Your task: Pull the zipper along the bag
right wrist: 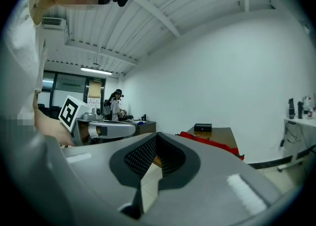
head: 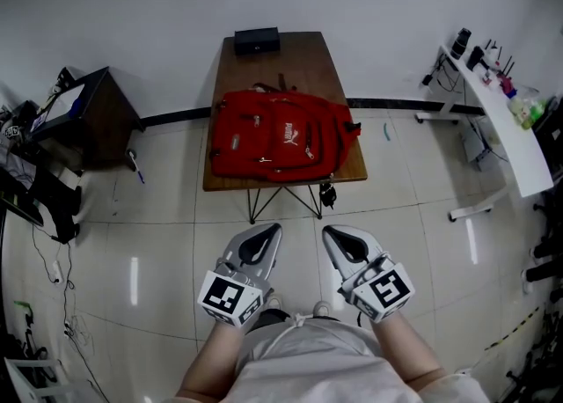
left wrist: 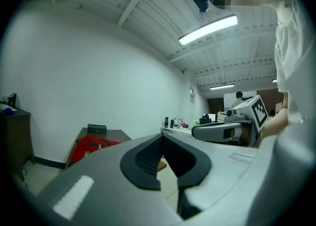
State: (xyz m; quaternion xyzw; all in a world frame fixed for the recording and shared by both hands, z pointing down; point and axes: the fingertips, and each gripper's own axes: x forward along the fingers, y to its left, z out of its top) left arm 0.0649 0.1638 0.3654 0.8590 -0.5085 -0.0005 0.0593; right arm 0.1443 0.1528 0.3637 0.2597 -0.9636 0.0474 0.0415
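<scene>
A red backpack (head: 277,137) lies flat on a small brown wooden table (head: 290,62), with its zip lines running across its front. Both grippers hang low near my body, well short of the table and touching nothing. My left gripper (head: 274,229) points toward the table's front edge, its jaw tips meeting with nothing between them. My right gripper (head: 327,231) stands beside it, shut and empty too. The left gripper view shows the left gripper (left wrist: 161,137) with the backpack (left wrist: 91,146) far off at the left. In the right gripper view, the right gripper (right wrist: 157,135) has the backpack (right wrist: 210,142) beyond it.
A black box (head: 256,40) sits at the table's far end. A strap buckle (head: 326,192) dangles below the front edge. A dark cabinet (head: 88,115) stands left with cables on the floor, and a white desk (head: 501,120) with bottles stands right. Tiled floor separates me from the table.
</scene>
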